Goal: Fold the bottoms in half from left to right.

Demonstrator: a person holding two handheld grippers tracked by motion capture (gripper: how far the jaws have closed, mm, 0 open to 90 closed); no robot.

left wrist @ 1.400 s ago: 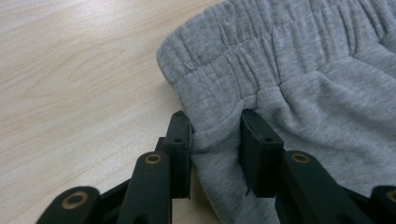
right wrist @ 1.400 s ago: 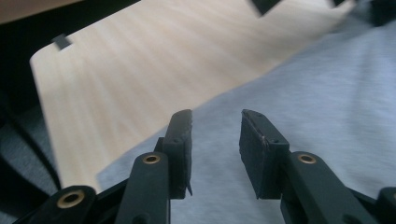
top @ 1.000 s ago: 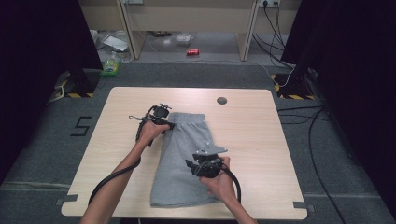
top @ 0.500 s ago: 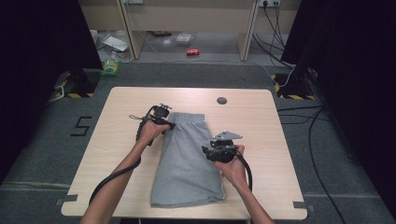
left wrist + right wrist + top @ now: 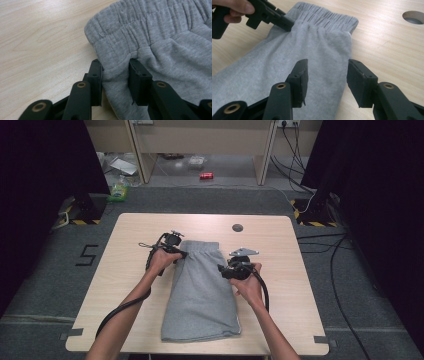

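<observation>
Left gripper (image 5: 113, 75) pinching a fold of the shorts (image 5: 202, 292) just below the waistband (image 5: 150, 27), at its left corner. Right gripper (image 5: 325, 80) jaws spread, hovering over the shorts' right edge, a bit below the waistband; nothing between them is gripped. Shorts folded lengthwise, lying flat mid-table (image 5: 280, 320), waistband at the far end. Round hole (image 5: 237, 227) in the table beyond the right gripper.
</observation>
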